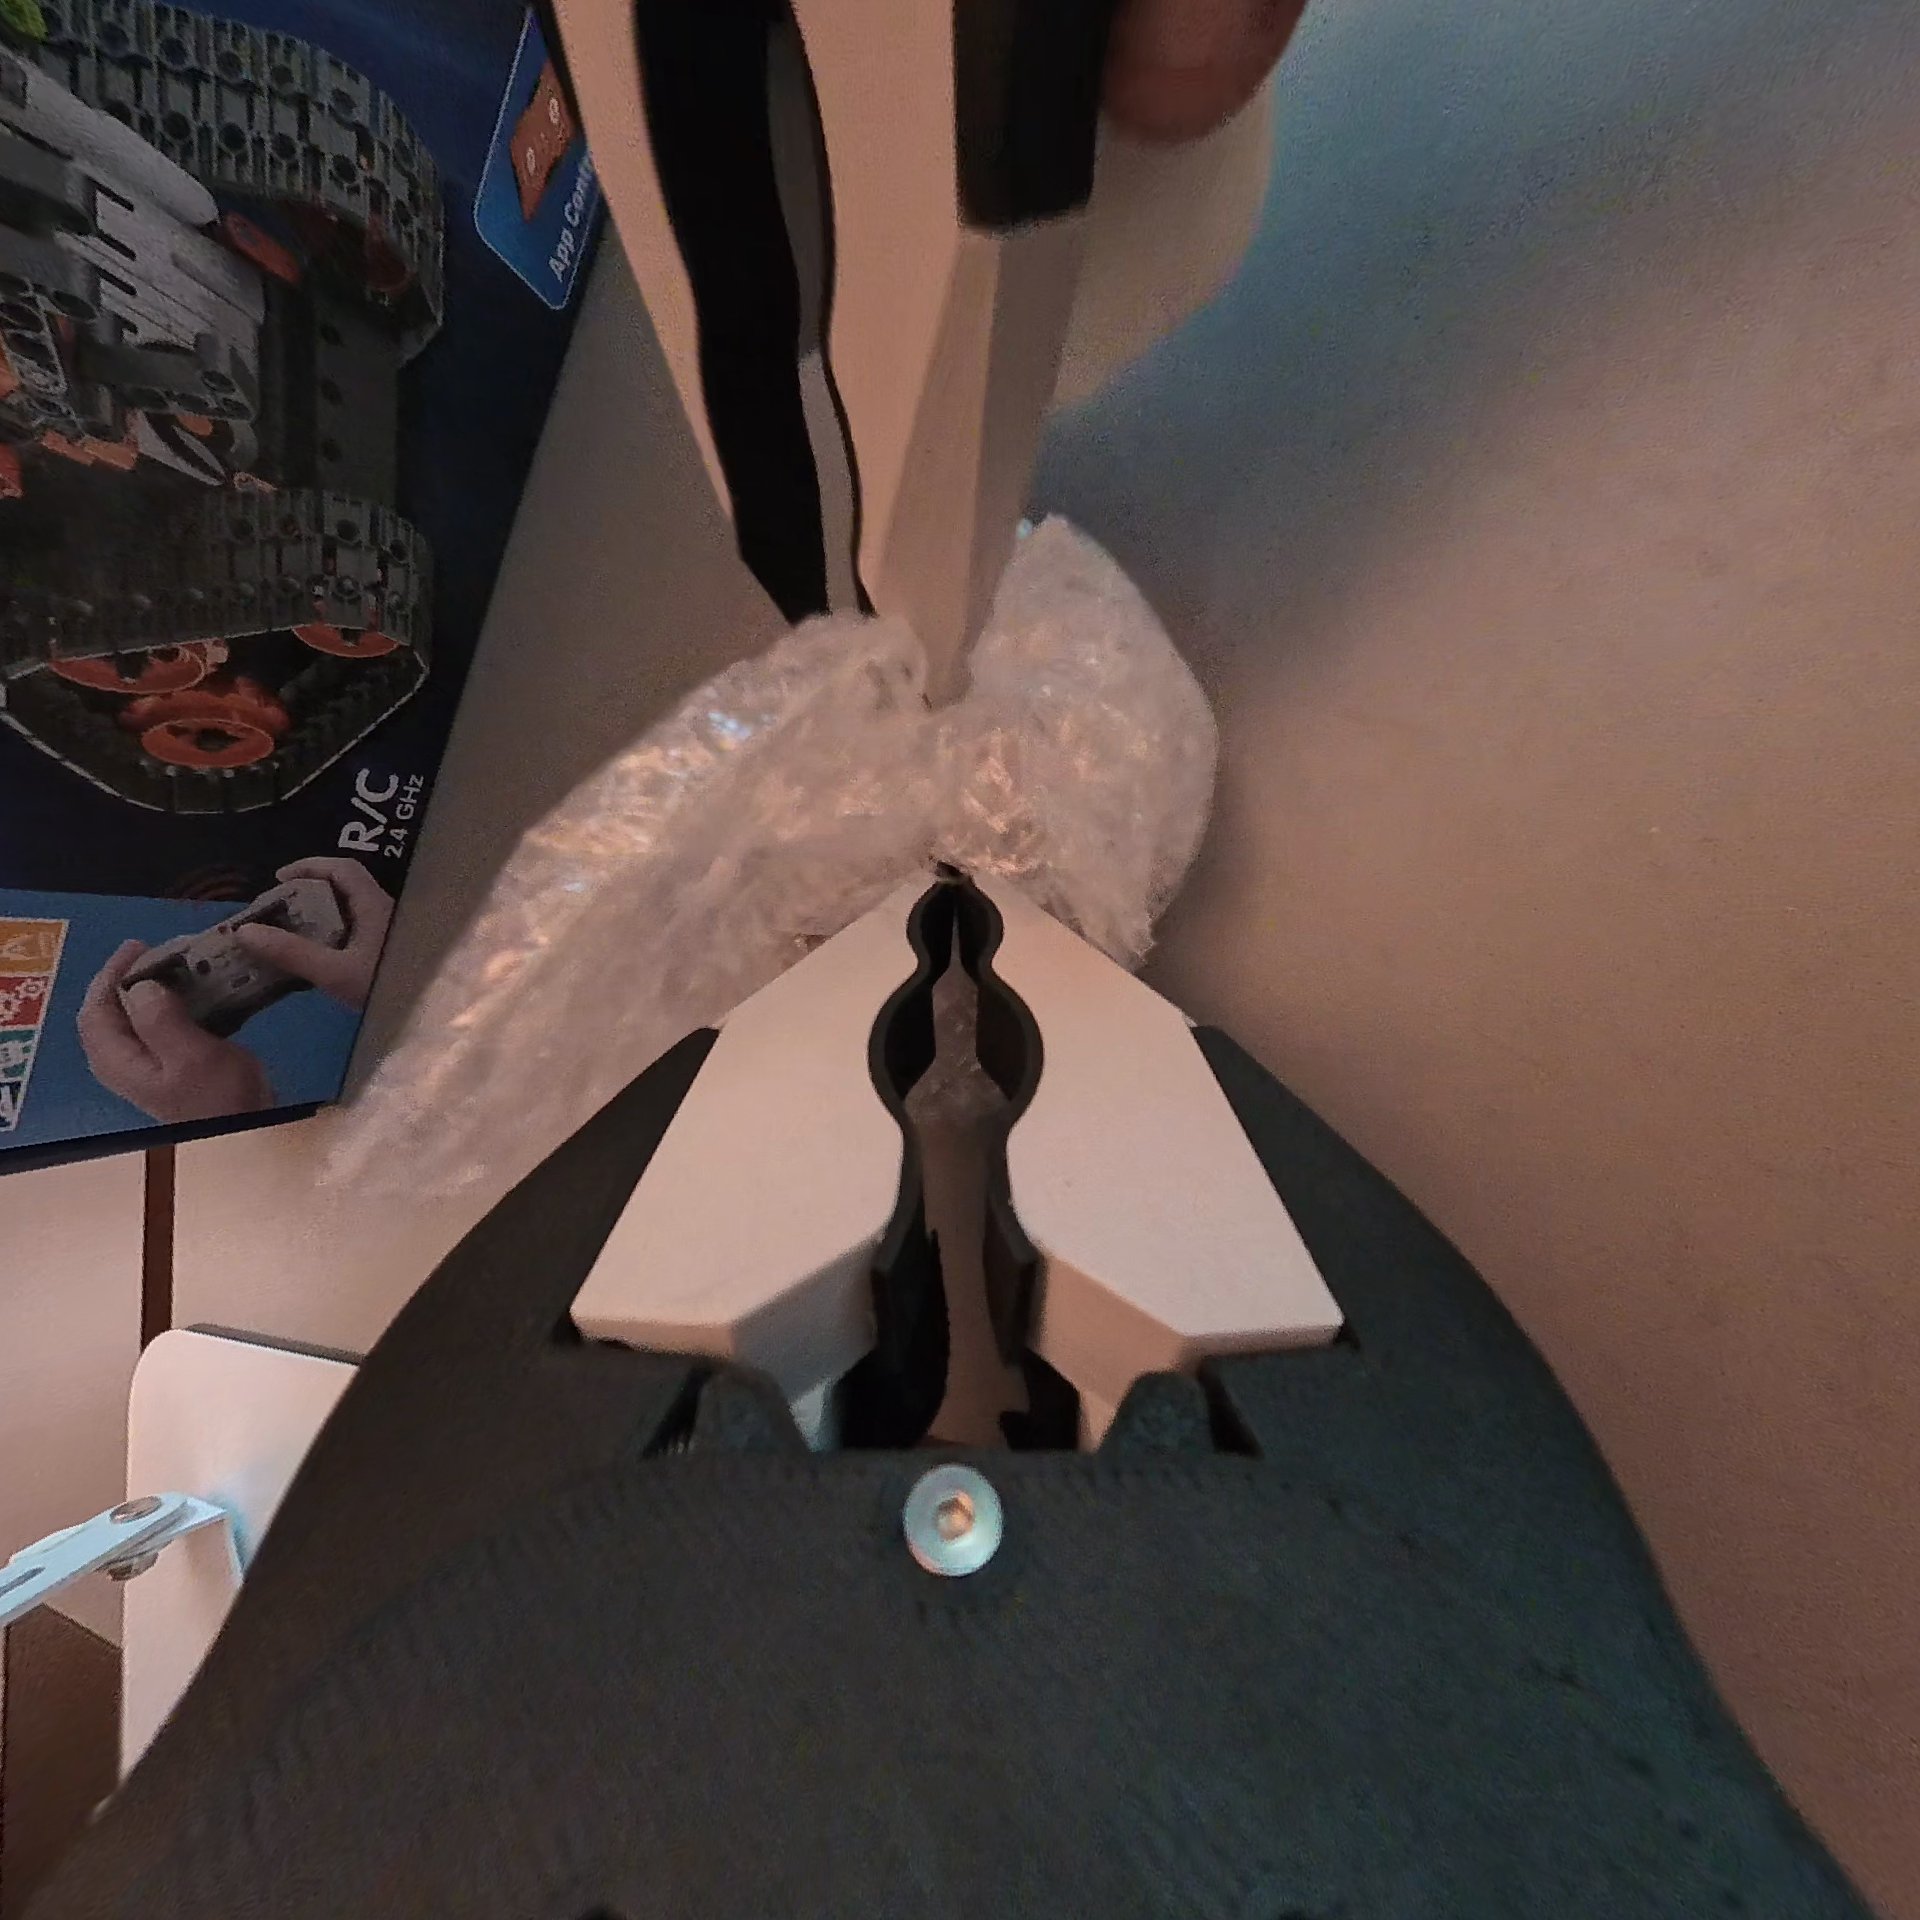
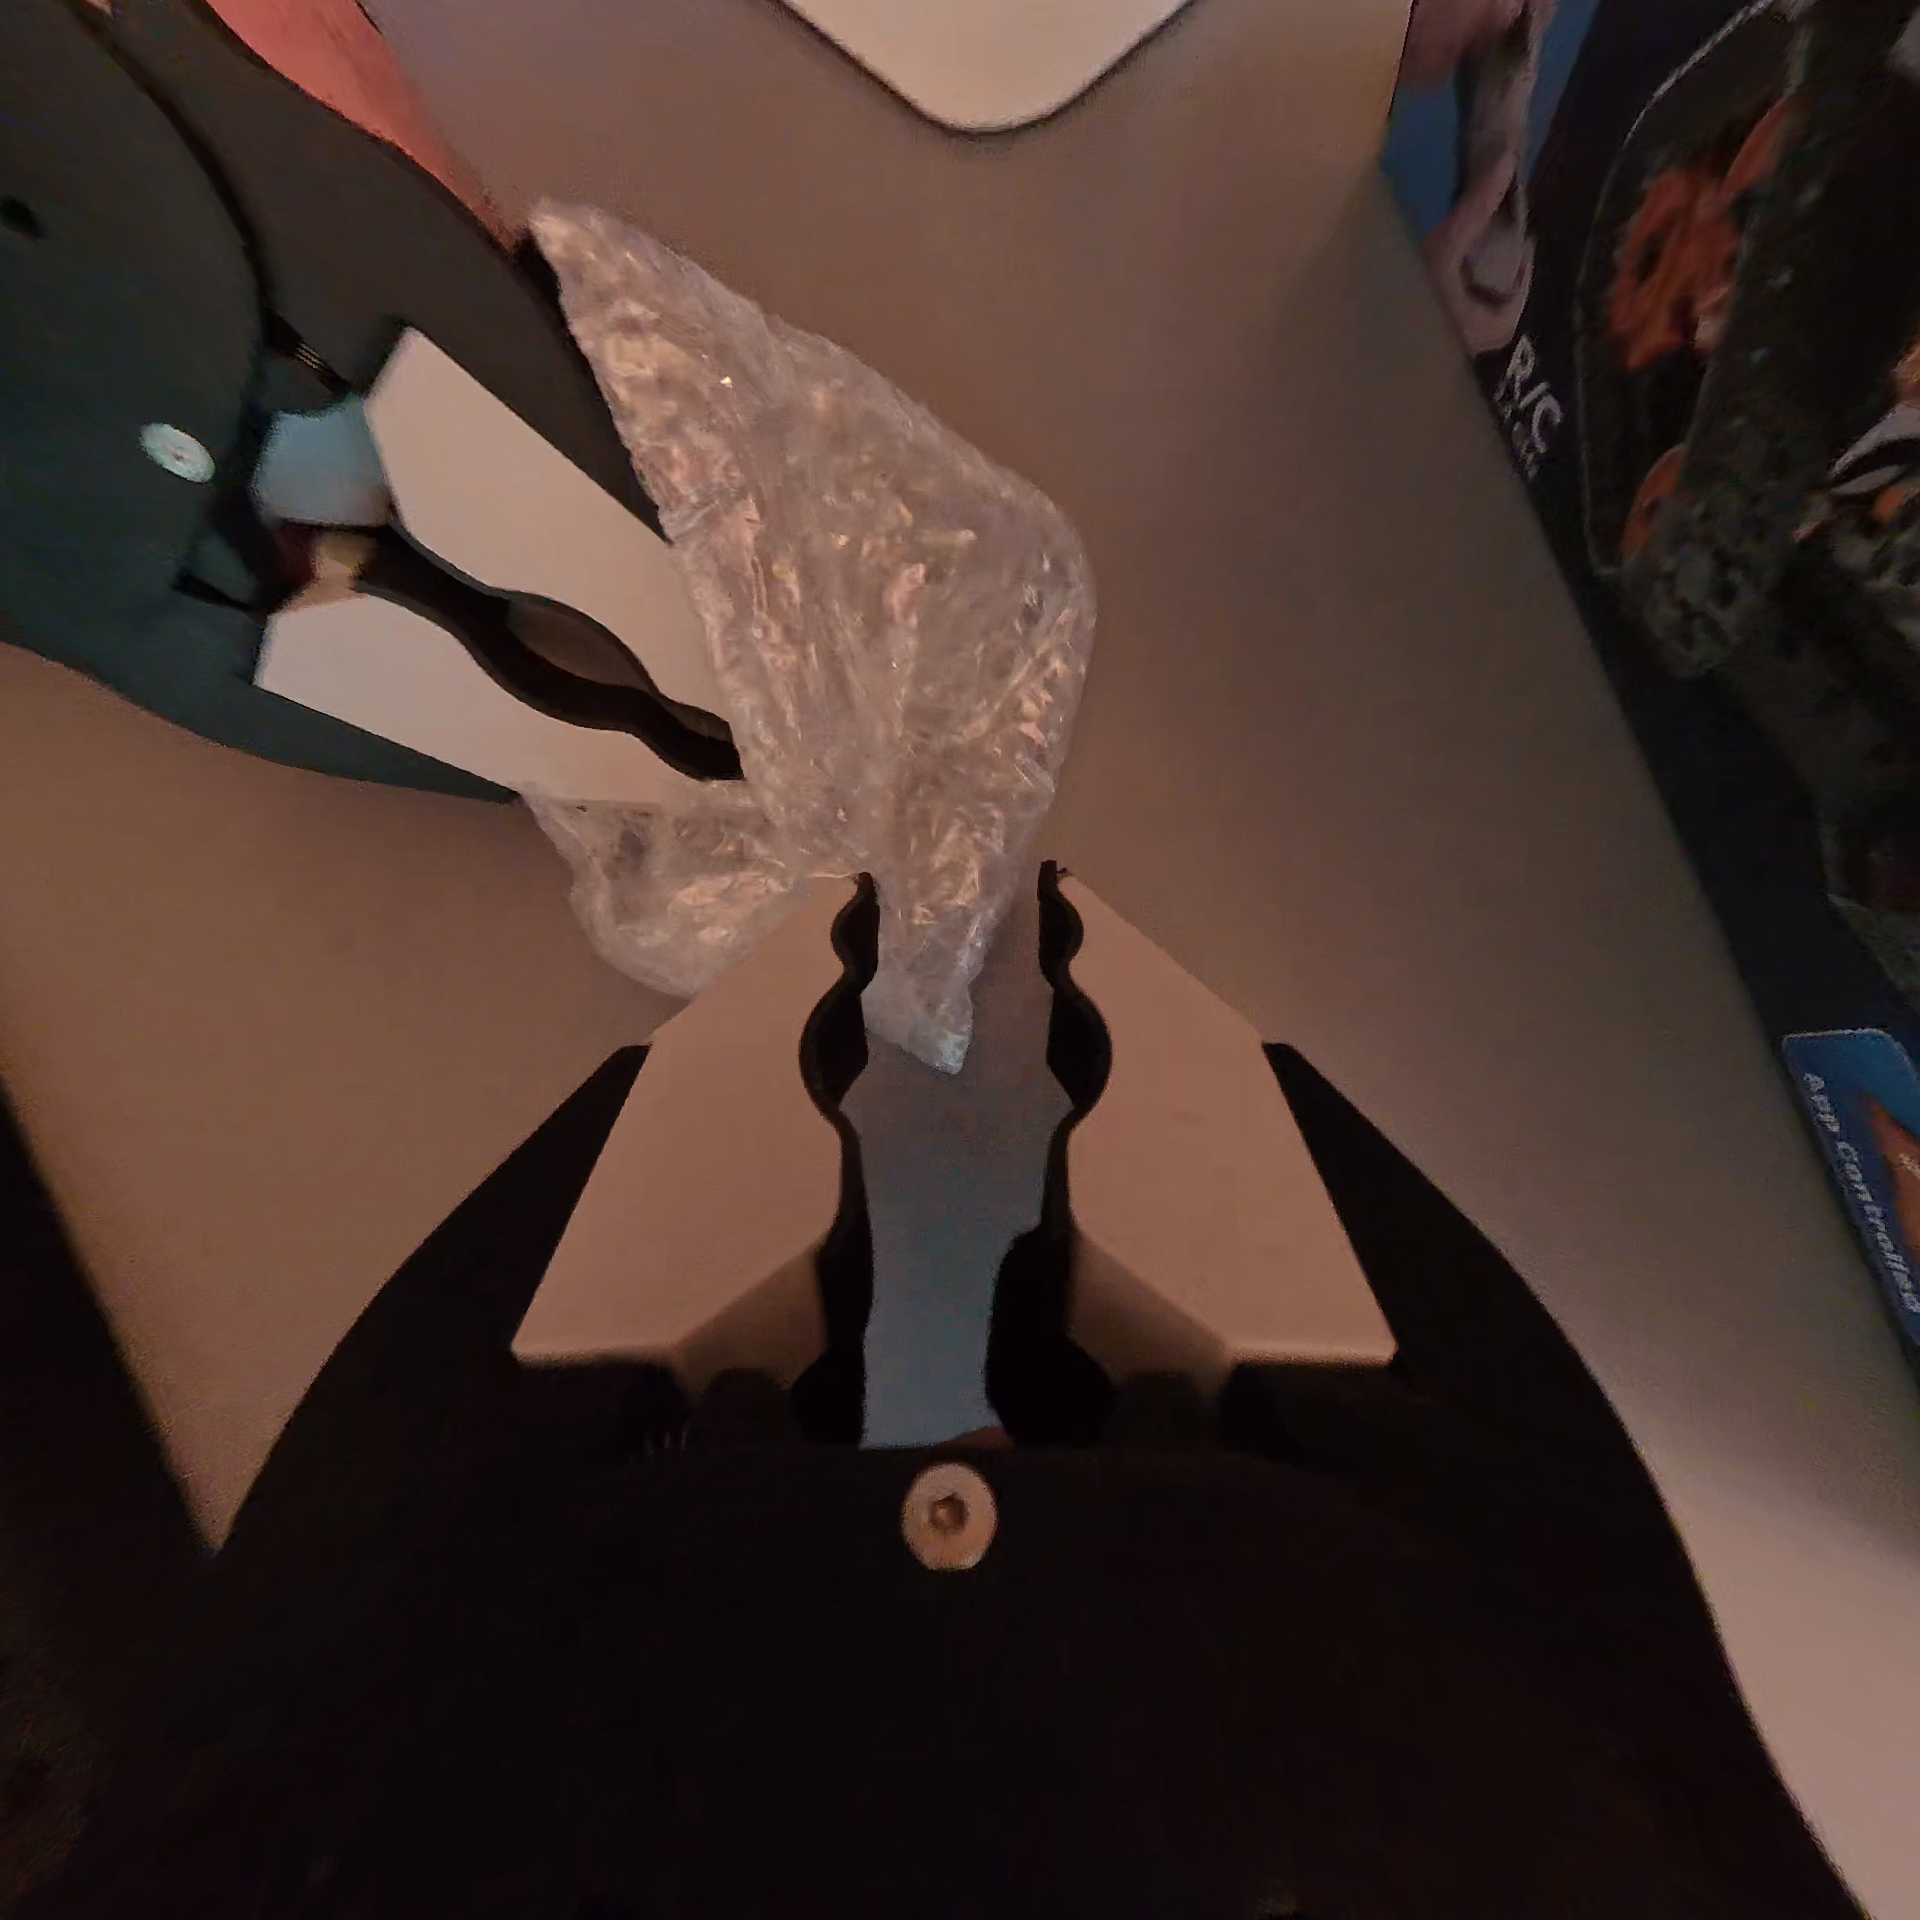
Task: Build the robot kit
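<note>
A crumpled piece of clear plastic film (image 1: 790, 810) lies over a pale table surface (image 1: 1507, 831). My left gripper (image 1: 951, 883) is shut on the film, pinching it at the fingertips. My right gripper (image 1: 894, 644) comes in from the top of the left wrist view, its tips at the film's far side. In the right wrist view the film (image 2: 862, 582) hangs between both tools. My right gripper (image 2: 956, 878) is open, with a corner of the film lying between its fingers. The left gripper (image 2: 727, 748) shows at the left, closed on the film's edge.
A dark blue toy box (image 1: 208, 520) printed with a tracked vehicle lies at the left, and shows at the right in the right wrist view (image 2: 1714, 416). A white panel (image 1: 208, 1455) with a metal bracket (image 1: 104, 1538) sits at the lower left. A white rounded object (image 2: 997, 52) lies ahead. The tips of one gripper are about 4 cm away from the tips of the other. It is some 20 cm from my left tips to the white rounded object (image 2: 997, 52).
</note>
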`<state>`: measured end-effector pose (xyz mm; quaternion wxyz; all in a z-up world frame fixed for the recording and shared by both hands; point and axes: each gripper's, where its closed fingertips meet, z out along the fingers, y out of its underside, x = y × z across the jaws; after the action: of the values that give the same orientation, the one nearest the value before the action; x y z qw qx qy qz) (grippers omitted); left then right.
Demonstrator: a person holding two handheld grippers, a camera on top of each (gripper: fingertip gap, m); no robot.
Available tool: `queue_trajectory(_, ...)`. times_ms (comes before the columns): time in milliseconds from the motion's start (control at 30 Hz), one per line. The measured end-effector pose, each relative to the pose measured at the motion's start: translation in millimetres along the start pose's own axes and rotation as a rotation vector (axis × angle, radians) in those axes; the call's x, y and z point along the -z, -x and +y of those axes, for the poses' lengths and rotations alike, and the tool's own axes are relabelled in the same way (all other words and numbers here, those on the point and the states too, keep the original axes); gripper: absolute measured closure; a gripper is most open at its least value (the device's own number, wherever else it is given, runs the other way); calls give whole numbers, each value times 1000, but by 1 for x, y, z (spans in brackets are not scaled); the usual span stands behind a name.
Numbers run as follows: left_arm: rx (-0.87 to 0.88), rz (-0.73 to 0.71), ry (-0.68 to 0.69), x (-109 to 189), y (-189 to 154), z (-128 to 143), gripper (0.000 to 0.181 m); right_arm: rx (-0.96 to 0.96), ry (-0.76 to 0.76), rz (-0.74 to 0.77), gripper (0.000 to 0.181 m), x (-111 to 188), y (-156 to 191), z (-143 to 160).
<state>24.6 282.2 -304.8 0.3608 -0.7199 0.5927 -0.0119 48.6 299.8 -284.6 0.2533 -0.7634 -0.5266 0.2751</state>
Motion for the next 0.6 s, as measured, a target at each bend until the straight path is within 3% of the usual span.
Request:
queue_trajectory(233, -51, -23, -30, 0, -1, -5, 177, -23, 14, -113, 178, -14, 15, 5)
queue_trajectory(433, -69, -2, -11, 5, -7, -1, 181, 1, -8, -205, 181, -12, 28, 3)
queue_trajectory(500, -64, -14, -10, 11, -3, 0, 181, 6, -31, -181, 181, -10, 24, -2)
queue_trajectory(600, -15, -4, -34, 33, 3, 1, 166, 56, -35, -62, 181, -2, 8, -5)
